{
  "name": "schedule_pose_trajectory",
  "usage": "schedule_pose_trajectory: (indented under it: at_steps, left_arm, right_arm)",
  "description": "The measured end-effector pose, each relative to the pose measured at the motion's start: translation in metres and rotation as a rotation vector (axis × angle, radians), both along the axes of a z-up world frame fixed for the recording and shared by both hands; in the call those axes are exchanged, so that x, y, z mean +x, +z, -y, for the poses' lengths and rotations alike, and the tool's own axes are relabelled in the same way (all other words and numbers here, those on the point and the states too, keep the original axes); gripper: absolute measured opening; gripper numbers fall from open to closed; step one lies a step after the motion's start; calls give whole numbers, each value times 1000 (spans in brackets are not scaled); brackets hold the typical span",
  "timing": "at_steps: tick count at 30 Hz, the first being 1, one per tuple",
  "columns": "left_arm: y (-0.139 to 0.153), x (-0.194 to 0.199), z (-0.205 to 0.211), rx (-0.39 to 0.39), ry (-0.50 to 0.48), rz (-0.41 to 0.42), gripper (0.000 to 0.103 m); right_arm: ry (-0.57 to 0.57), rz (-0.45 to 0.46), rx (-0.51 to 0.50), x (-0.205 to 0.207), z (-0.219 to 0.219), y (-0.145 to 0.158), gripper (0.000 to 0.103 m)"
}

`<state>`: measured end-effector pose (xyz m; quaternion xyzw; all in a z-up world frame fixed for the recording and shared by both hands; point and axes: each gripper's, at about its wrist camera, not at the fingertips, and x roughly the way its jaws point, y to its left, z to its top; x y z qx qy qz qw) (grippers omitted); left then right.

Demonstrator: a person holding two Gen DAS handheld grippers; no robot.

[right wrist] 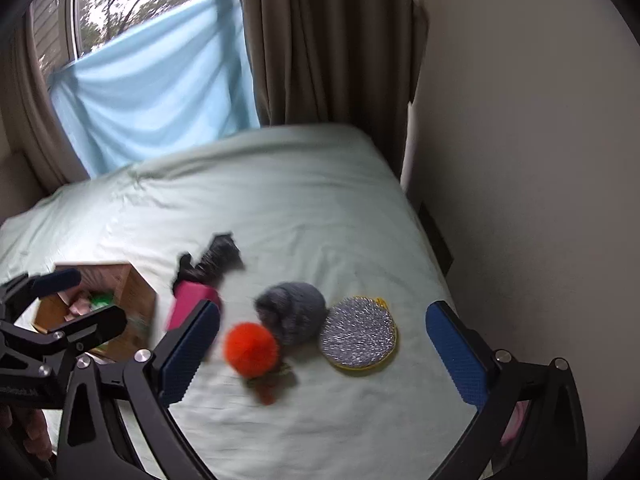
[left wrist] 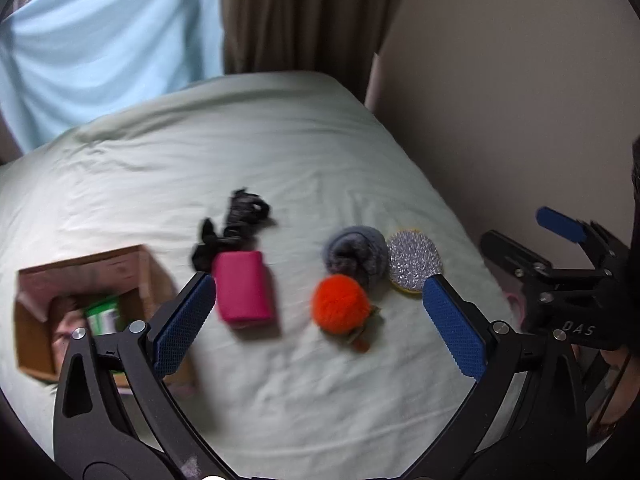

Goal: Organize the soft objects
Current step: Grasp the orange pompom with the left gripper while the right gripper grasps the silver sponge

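On the pale green bed sheet (left wrist: 260, 160) lie a pink block (left wrist: 244, 286), a black fabric bundle (left wrist: 236, 224), an orange pom-pom (left wrist: 340, 304), a grey fluffy ball (left wrist: 356, 252) and a round silver scrub pad (left wrist: 414, 260). My left gripper (left wrist: 316, 320) is open above the pink block and pom-pom, holding nothing. My right gripper (right wrist: 324, 352) is open above the pom-pom (right wrist: 250, 350), grey ball (right wrist: 294, 310) and scrub pad (right wrist: 358, 334), holding nothing. The pink block (right wrist: 188, 304) and black bundle (right wrist: 212, 260) lie to its left.
An open cardboard box (left wrist: 36, 344) with a green item (left wrist: 102, 314) inside sits on the bed at the left; it also shows in the right wrist view (right wrist: 132, 292). A wall (left wrist: 520, 80) runs along the bed's right side. Curtains (right wrist: 320, 40) and a blue cloth (right wrist: 160, 88) hang behind.
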<state>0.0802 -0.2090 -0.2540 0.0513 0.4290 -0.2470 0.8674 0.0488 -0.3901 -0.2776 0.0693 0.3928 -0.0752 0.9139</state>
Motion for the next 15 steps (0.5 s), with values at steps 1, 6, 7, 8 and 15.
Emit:
schedule_pose_trajectory:
  at_steps: [1,6,7,8,15]
  left_arm:
    - [-14,3,12,8,-14,1,103]
    - [-81,26,49,68,-48,-38,102]
    - [-91,30,51,70,-51,-48,102]
    - [-101,33,54,72,-54,-57,100]
    - [-166,56,73,122,-72,-107,91]
  right_arm:
    - [12,-6,-3,4,5,-14,103]
    - [76,-53,5,31,26,-83,103]
    - [89,-61,7,37,30,-96,103]
    - [99,-65,5,40,32,-106,103]
    - [138,-95,10,63,48,-160,103]
